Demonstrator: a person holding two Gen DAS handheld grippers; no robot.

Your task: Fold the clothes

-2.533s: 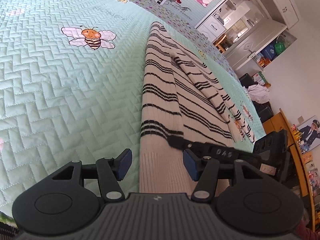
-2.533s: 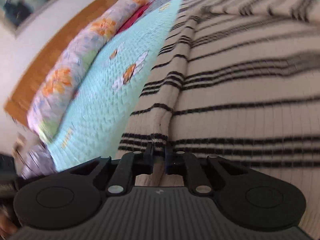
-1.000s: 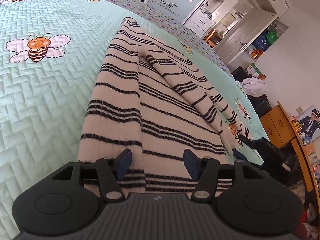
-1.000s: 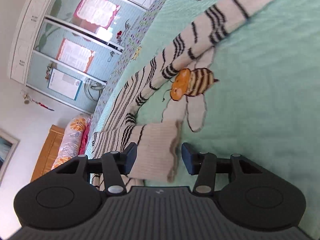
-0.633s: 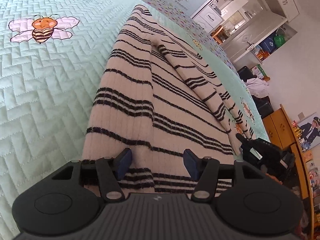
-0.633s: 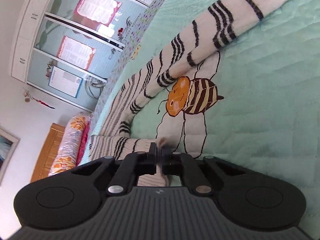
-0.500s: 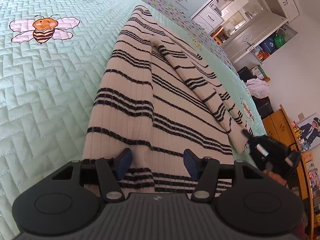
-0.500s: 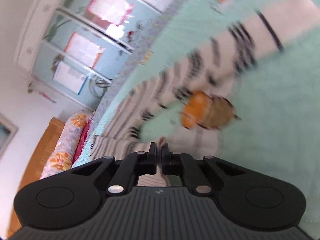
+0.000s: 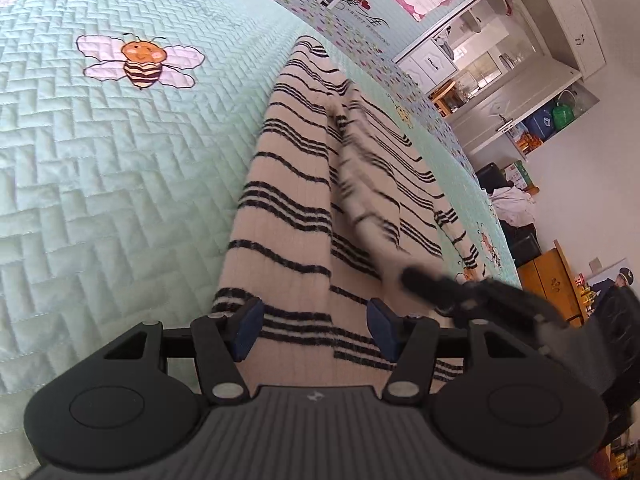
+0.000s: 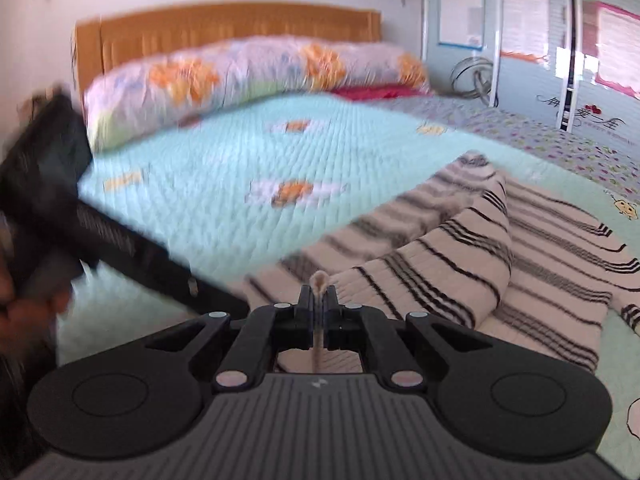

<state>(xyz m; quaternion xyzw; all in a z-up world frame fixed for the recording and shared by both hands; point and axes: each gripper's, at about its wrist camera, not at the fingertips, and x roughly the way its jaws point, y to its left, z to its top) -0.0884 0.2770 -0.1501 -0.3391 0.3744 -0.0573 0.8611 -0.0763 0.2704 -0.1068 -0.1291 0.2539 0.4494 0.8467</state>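
A cream sweater with black stripes (image 9: 288,200) lies flat on the mint bee-print bedspread (image 9: 100,160). My left gripper (image 9: 312,330) is open, its blue pads either side of the sweater's hem, low over it. My right gripper (image 10: 319,298) is shut on the cuff of a sleeve (image 10: 452,248) and holds it lifted across the sweater's body (image 10: 560,248). In the left wrist view the right gripper (image 9: 424,280) shows blurred, carrying the sleeve (image 9: 360,184) over the body. The other sleeve (image 9: 460,228) lies out to the right.
A rolled floral quilt (image 10: 248,76) and wooden headboard (image 10: 224,24) stand at the bed's far end. Wardrobe doors (image 10: 560,40) line the far wall. A white cabinet (image 9: 500,80) and an orange cupboard (image 9: 552,280) stand beyond the bed's right edge.
My right gripper closed on the sleeve cuff and swung it up and over the sweater's body toward my left gripper. My left gripper stayed open over the hem.
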